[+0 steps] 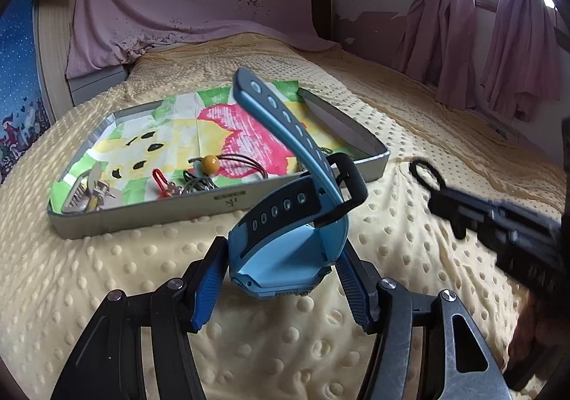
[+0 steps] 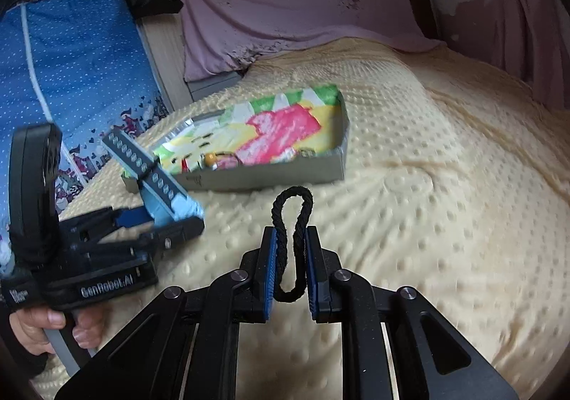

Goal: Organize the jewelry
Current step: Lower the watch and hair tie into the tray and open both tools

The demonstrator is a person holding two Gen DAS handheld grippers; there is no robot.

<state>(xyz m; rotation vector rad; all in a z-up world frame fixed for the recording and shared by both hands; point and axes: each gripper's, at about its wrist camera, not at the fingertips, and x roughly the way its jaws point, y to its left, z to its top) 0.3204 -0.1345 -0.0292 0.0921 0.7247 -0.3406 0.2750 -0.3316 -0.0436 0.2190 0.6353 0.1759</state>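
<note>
A blue watch is clamped by its case between the jaws of the left gripper, its two straps crossed and rising above the pads, the longer one slanting up toward the tray. A black cord loop is pinched between the closed jaws of the right gripper, one end of the loop sticking out past the pads and the other hanging behind them. Both grippers are held above a yellow dotted blanket that covers the bed. Just beyond the watch a shallow grey tray is set on the blanket, lined with a bright flowered sheet. Near its front wall are gathered an amber bead on a dark cord, a red clip and some pale hair clips. A hand is seen around the left gripper's handle.
</note>
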